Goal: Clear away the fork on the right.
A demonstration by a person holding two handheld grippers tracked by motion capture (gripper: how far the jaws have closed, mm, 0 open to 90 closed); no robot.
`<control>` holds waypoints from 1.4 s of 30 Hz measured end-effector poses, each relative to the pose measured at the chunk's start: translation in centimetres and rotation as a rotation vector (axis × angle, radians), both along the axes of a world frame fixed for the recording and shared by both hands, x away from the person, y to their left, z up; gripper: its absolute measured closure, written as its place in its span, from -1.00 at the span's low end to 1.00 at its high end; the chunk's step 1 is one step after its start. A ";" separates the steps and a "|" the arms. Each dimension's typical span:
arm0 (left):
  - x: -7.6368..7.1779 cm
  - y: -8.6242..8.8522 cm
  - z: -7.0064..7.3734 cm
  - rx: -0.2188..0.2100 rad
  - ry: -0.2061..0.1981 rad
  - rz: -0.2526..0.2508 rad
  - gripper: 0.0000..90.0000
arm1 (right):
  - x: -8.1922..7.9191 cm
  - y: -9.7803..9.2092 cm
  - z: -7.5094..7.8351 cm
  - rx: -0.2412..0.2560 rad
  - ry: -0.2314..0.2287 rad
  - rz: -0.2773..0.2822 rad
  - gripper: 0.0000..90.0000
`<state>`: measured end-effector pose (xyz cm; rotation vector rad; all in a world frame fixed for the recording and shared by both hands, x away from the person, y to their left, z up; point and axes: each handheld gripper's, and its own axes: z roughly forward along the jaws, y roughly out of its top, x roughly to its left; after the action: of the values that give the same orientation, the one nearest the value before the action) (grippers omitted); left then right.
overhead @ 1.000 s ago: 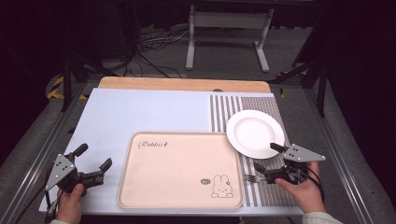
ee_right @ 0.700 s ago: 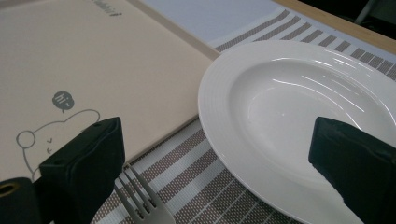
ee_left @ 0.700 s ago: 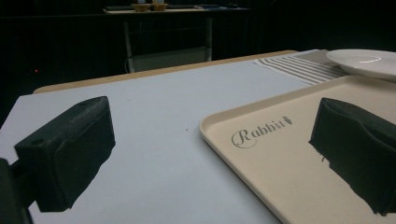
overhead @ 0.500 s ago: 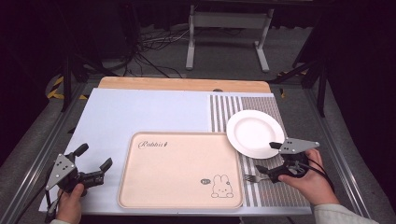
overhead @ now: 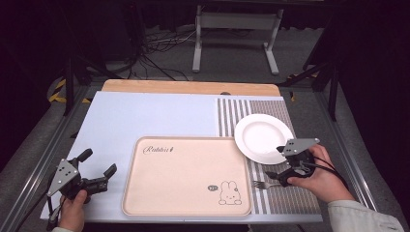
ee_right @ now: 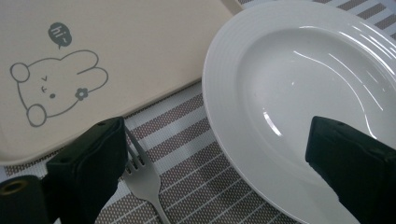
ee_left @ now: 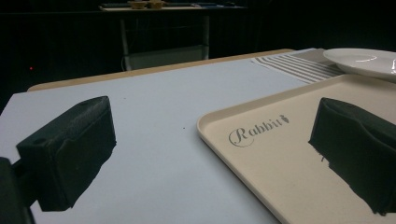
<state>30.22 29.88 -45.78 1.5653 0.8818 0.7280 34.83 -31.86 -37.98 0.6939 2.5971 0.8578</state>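
Note:
A white plate (overhead: 263,137) rests on a striped placemat (overhead: 290,198) at the right. A small metal fork (overhead: 263,184) lies on the placemat just in front of the plate, beside a beige rabbit tray (overhead: 186,176). My right gripper (overhead: 274,163) hovers open over the plate's near rim. In the right gripper view the right gripper (ee_right: 215,135) has one jaw beside the fork (ee_right: 140,177) and the other over the plate (ee_right: 299,84). My left gripper (overhead: 98,163) is open and holds nothing, low over the table left of the tray (ee_left: 289,154).
A pale blue mat (overhead: 145,116) covers the table to the left of and behind the tray. A wooden strip (overhead: 188,87) runs along the far edge. Beyond the table are a metal stand (overhead: 234,34) and cables on a dark floor.
My right gripper has shifted slightly away from the front edge towards the plate and turned a little. The fork, the plate and the left gripper have stayed put.

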 end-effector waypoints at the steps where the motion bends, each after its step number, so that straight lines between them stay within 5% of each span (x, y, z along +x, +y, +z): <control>1: 0.0 0.0 0.0 -0.001 0.000 0.000 -0.98 | 0.0 0.0 0.0 -0.010 0.005 0.004 -0.85; 22: 0.0 0.1 0.1 0.004 -0.003 0.004 -0.98 | 1.3 0.3 0.5 -0.199 0.154 0.185 -0.65; 33: -0.1 0.1 0.1 0.002 -0.008 0.014 -0.99 | 0.9 0.8 -0.5 -0.335 0.238 0.277 -0.19; 38: -0.1 0.1 0.1 0.002 -0.009 0.015 -0.99 | 0.9 1.1 -1.3 -0.412 0.240 0.353 -0.01; 42: -0.1 0.1 0.1 0.002 -0.010 0.014 -0.99 | 0.8 1.3 -1.8 -0.467 0.288 0.352 0.13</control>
<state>30.12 30.00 -45.67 1.5574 0.8858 0.7465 35.61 -30.54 -39.82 0.2440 3.0724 0.2127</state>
